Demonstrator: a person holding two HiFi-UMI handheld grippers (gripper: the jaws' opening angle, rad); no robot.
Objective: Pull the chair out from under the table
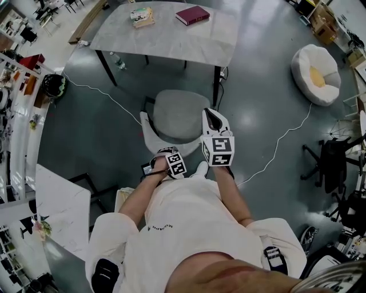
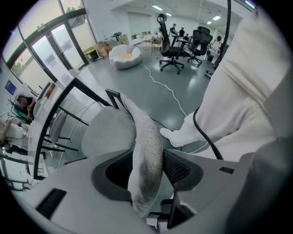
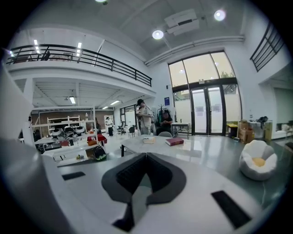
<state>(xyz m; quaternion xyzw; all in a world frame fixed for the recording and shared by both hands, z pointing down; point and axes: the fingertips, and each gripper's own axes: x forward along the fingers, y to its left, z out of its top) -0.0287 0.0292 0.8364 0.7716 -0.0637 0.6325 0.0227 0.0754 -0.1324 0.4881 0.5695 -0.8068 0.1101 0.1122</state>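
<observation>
Left hand-held gripper is sitting spread around the chair backrest, not clamping it. Right hand-held gripper is hovering pressed together and empty by the seat's right edge. Chair is standing on the glossy grey floor, just clear of the counter carrying a red book; white cable is trailing right, near a beanbag.

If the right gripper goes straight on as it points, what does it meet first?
Probably the near edge of the grey table, dead ahead of the right gripper; depth is hard to judge.
</observation>
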